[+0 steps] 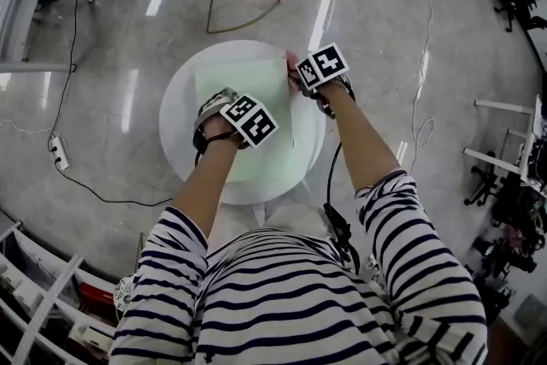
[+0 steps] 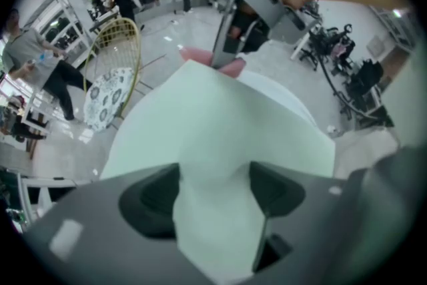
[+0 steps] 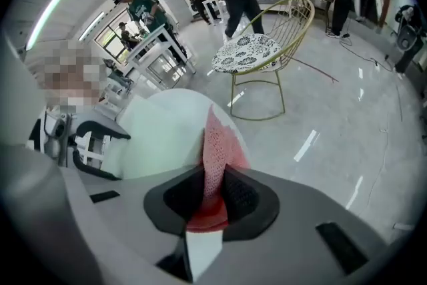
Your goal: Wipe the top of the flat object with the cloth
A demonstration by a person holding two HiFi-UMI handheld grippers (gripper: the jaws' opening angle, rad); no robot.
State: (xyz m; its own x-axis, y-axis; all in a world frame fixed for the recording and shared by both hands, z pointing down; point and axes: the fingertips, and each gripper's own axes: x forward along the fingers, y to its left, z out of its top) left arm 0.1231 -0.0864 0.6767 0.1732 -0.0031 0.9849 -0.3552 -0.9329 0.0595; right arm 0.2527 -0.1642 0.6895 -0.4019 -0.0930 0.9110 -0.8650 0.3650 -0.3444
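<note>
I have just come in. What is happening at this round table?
A person works with a gripper in each hand over a round white table. The left gripper points down at a pale green flat sheet with its jaws apart, and the sheet shows between them. The right gripper is shut on a pink cloth and holds it at the sheet's far corner, near the table's edge.

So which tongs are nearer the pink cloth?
Right. The right tongs grip the pink cloth at the corner of the green sheet; the left tongs stand over that sheet, clear of the cloth.
</note>
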